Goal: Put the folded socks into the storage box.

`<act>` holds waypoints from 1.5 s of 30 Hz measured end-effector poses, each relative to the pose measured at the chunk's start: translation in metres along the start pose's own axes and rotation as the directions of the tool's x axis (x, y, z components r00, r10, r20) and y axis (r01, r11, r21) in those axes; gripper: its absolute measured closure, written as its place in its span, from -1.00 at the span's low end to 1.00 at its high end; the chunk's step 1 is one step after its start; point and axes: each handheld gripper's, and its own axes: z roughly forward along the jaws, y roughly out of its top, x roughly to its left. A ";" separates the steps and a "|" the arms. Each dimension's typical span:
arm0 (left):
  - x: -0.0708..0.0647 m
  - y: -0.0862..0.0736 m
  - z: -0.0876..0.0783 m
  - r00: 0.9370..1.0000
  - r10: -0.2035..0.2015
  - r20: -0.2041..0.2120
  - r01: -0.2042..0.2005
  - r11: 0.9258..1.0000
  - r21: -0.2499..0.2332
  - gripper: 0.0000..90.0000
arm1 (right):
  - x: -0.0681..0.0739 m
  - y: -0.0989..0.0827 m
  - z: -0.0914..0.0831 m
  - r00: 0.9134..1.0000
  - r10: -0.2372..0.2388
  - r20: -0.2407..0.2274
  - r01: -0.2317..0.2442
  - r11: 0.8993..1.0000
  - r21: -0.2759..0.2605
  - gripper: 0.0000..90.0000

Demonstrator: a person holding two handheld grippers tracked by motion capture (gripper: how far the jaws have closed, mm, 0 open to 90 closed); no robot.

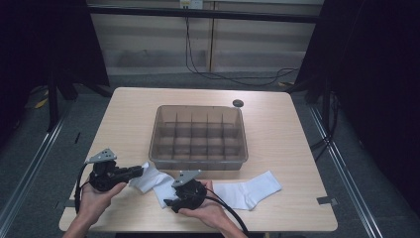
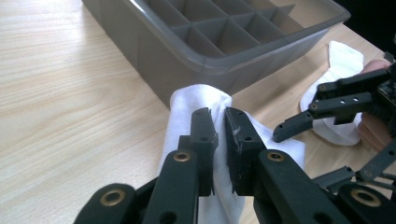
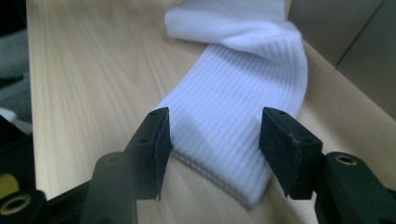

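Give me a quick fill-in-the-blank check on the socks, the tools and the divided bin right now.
1. The left tool is shut on a white ____.
2. The right tool stands ____, its jaws either side of that sock's ribbed cuff.
3. The other sock lies flat on the ____.
4. No compartment of the divided bin holds a sock; all are ____.

Missing words: sock; open; table; empty

The table point(image 1: 277, 144) is pale wood-grain laminate with a smooth, faintly satin face. The compartment tray point(image 1: 198, 133) is translucent smoky-grey plastic, slightly glossy. The sock point(image 3: 243, 116) is white ribbed knit cloth, matt and soft. The jaws look like matt black plastic, their pads perhaps rubbery.
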 end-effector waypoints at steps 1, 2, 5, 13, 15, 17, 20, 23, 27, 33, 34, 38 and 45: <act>0.001 0.000 0.000 1.000 -0.005 0.000 0.005 1.000 -0.002 0.83 | 0.001 0.000 0.000 1.000 -0.019 0.005 0.019 1.000 0.007 0.03; 0.002 0.000 -0.001 1.000 -0.003 -0.002 0.003 1.000 -0.001 0.83 | 0.002 0.000 -0.001 0.999 -0.037 0.020 0.037 0.999 0.016 0.14; 0.005 -0.001 -0.002 1.000 -0.015 -0.011 0.015 1.000 -0.004 0.83 | -0.001 0.000 -0.004 0.998 -0.031 0.054 0.030 0.999 0.025 0.59; 0.016 -0.002 -0.009 0.998 -0.043 -0.052 0.042 0.999 -0.016 0.84 | -0.009 -0.005 -0.022 1.000 0.000 0.004 0.000 1.000 0.031 0.78; 0.019 -0.003 -0.010 0.997 -0.051 -0.057 0.050 0.999 -0.017 0.84 | -0.013 -0.006 -0.034 1.000 0.023 -0.018 -0.023 1.000 0.000 0.79; 0.020 -0.003 -0.011 0.997 -0.050 -0.067 0.049 0.999 -0.014 0.84 | -0.017 -0.007 -0.047 1.000 0.020 -0.015 -0.020 1.000 -0.014 0.79; 0.020 -0.003 -0.010 0.996 -0.056 -0.071 0.056 0.998 -0.011 0.84 | -0.024 -0.008 -0.066 0.999 0.024 -0.029 -0.024 0.999 -0.028 0.79; 0.022 -0.004 -0.007 0.995 -0.063 -0.075 0.065 0.998 0.014 0.84 | -0.032 -0.011 -0.079 0.999 0.017 -0.040 -0.018 0.999 -0.027 0.79; 0.022 -0.007 -0.001 0.995 -0.062 -0.074 0.066 0.997 0.048 0.84 | -0.039 -0.017 -0.080 0.999 0.017 -0.042 -0.017 1.000 -0.002 0.76; 0.024 -0.009 0.004 0.994 -0.055 -0.099 0.064 0.994 0.083 0.78 | -0.044 -0.022 -0.075 0.998 0.051 -0.031 -0.051 0.999 -0.009 0.48; 0.025 -0.010 0.004 0.993 -0.062 -0.099 0.070 0.994 0.081 0.72 | -0.045 -0.022 -0.076 0.998 0.055 -0.035 -0.055 0.998 -0.020 0.45; 0.030 -0.012 0.004 0.989 -0.091 -0.121 0.101 0.992 0.079 0.50 | -0.043 -0.021 -0.080 0.997 0.067 -0.038 -0.069 0.997 -0.038 0.36; 0.033 -0.010 -0.005 0.985 -0.106 -0.137 0.112 0.993 0.037 0.42 | -0.044 -0.025 -0.074 0.994 0.112 0.010 -0.111 0.994 -0.016 0.37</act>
